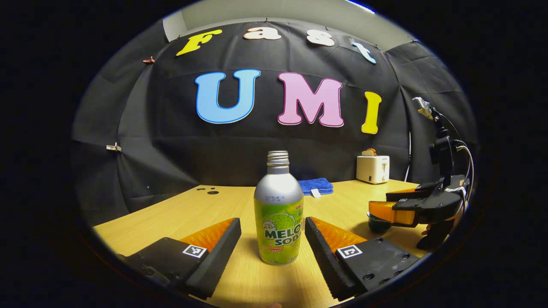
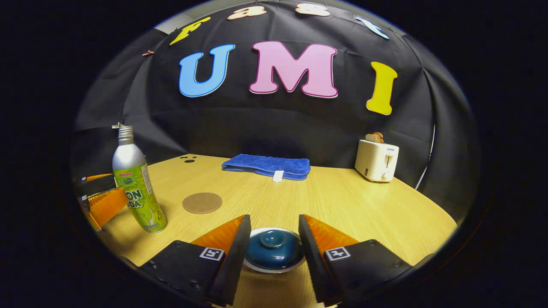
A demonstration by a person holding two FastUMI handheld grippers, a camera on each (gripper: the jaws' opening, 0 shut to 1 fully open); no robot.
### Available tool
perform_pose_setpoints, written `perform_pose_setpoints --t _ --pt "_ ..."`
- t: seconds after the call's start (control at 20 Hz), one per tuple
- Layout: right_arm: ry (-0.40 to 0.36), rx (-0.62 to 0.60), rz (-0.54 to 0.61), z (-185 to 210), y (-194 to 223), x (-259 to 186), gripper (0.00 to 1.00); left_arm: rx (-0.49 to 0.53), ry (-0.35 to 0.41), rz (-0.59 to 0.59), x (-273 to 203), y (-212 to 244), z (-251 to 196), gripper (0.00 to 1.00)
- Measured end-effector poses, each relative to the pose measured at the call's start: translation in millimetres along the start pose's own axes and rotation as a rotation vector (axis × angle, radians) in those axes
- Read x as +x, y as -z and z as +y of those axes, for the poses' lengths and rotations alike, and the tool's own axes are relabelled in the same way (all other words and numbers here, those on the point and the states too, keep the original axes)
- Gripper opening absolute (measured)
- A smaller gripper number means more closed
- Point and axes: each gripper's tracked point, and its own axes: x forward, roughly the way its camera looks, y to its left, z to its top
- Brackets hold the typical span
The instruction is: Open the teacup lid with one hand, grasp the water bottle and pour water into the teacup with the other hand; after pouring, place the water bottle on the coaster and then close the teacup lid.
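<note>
Standing between the two fingers of the left claw is the water bottle. It is upright on the wooden table, and its cap is off, so the screw top shows. The left claw is open. One finger is to the left of the bottle and one is to the right, with a gap on each side, so neither finger touches it. Behind the bottle, far from the claw, lies a folded blue towel. Farther right, at the back of the table, sits a white toaster with bread poking out of the top. At the far right of the left gripper view is the right claw, held above a small dark cup.

In the right gripper view, the left claw is at the far left, and its orange fingers sit close around the bottle. Just to the right of the bottle, a round brown coaster lies flat on the table, ahead of the right claw and off to its left. The coaster has nothing on it. The blue towel is farther back, straight ahead of the claw. Right between the right claw's fingers sits the teacup, and its blue lid with a little knob is on top. The right claw is open too, with one finger on each side of the lid. I cannot tell if the fingers touch it. The toaster stands far off to the right.
</note>
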Motion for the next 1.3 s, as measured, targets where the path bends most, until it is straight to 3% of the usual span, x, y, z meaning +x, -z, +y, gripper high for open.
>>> perform_pose_setpoints --t 0.1,0.15,0.4,0.45,0.55,0.7,0.75,0.8,1.05,1.1,1.15,1.3 --pt "-0.015 0.003 0.025 2 3 3 0.64 0.000 0.000 0.000 0 0 0 0.95" --pt "-0.025 0.005 0.039 4 4 3 0.55 0.000 0.000 0.000 0 1 0 0.95" --pt "-0.045 0.025 0.029 3 1 4 0.46 0.000 0.000 -0.001 0 1 0 0.95" --pt "-0.053 0.026 0.033 3 1 1 0.34 -0.001 0.000 -0.001 0 1 0 0.95" --pt "-0.062 0.025 0.028 3 1 3 0.29 -0.001 0.000 -0.001 0 1 0 0.95" --pt "-0.077 0.011 0.000 7 -3 -1 0.30 -0.001 0.000 -0.001 0 1 -1 0.95" --pt "-0.074 0.005 -0.028 6 -7 -4 0.35 -0.001 0.000 -0.001 0 1 0 0.95" --pt "-0.066 0.001 -0.061 4 -12 -8 0.30 -0.001 0.000 -0.001 0 0 -1 0.95" --pt "-0.030 0.035 -0.185 -5 -27 -25 0.30 0.000 0.036 -0.005 2 1 -9 0.95" --pt "-0.028 0.057 -0.193 -7 -26 -26 0.25 0.000 0.048 -0.004 5 1 -12 0.95" --pt "-0.028 0.078 -0.202 -9 -28 -27 0.30 -0.001 0.045 -0.003 6 2 -11 0.95" --pt "-0.019 0.070 -0.206 -15 -26 -31 0.30 -0.002 0.016 -0.003 20 0 -5 0.95"
